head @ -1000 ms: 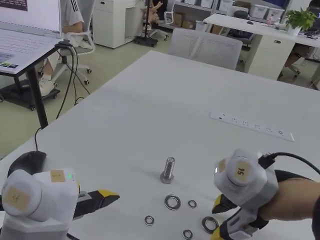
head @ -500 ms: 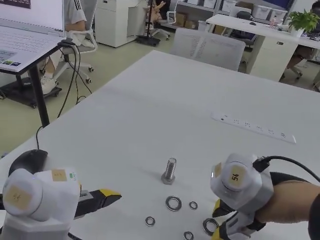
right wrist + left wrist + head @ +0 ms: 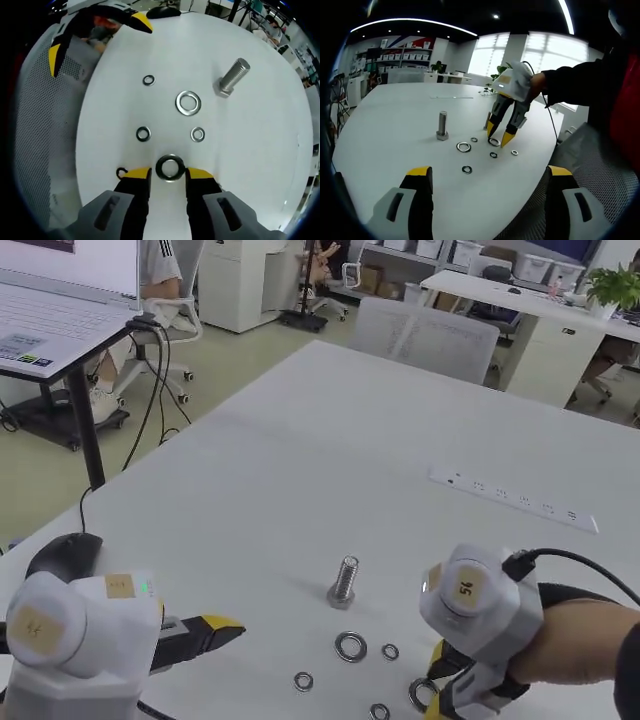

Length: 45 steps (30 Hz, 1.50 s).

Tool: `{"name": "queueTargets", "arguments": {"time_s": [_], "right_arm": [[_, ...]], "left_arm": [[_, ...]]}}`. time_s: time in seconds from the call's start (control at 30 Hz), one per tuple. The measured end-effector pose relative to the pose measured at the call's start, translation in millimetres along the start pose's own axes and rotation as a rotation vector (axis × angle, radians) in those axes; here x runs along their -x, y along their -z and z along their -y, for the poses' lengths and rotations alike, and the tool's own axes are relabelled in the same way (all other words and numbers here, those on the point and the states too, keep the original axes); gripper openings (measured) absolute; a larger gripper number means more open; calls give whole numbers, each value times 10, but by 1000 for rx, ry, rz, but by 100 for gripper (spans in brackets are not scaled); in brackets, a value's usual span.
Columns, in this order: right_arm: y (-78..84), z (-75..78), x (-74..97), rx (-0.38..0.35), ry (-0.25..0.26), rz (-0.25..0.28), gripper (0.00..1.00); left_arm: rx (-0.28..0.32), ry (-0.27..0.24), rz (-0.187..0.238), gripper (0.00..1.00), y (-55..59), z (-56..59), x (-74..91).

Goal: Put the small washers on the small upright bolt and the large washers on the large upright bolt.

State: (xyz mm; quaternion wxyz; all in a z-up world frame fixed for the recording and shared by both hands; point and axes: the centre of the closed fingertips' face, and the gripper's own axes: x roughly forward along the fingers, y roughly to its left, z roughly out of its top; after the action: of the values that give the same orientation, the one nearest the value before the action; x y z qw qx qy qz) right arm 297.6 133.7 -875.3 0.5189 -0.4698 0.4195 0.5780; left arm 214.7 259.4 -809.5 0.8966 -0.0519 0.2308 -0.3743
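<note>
While straddling the large washer (image 3: 170, 167), held right gripper (image 3: 168, 173) fingers apart. Likely needed even closure across rim, low to worktop (image 3: 260, 150). Held left gripper (image 3: 488, 171) fingers apart.

The head view looks forward and down from above, on the person's side of the upright bolt (image 3: 344, 580), at middling range. The left gripper view sits low over the table (image 3: 395, 115), left of the bolt, and faces across it to the right gripper (image 3: 498, 138). The right gripper view looks steeply down, close to the washers (image 3: 188, 103) near the bolt. All three views share the bolt and washers.
</note>
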Motion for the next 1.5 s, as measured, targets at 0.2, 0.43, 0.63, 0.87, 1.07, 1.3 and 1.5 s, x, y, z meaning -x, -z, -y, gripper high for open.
{"name": "queueTargets", "arguments": {"time_s": [0.2,0.43,0.63,0.87,1.07,1.3,1.5], "right_arm": [[-9,-2,-1,6,0,-13,26],[-12,-3,1,3,-2,-21,26],[-12,4,3,2,-3,-28,25],[-21,17,12,-7,0,-31,24],[-64,28,78,-3,5,-28,24],[-88,44,133,-2,16,-23,24],[-157,78,222,-5,33,1,24]], "left_arm": [[0,-6,7,93,-9,-8,16],[0,-7,13,93,-8,-13,20],[-1,-7,19,92,-18,-19,23],[1,-5,22,92,-18,-23,18],[0,-1,24,92,-31,-33,9],[-1,0,27,92,-35,-48,9],[-4,1,34,92,-54,-68,12]]}}
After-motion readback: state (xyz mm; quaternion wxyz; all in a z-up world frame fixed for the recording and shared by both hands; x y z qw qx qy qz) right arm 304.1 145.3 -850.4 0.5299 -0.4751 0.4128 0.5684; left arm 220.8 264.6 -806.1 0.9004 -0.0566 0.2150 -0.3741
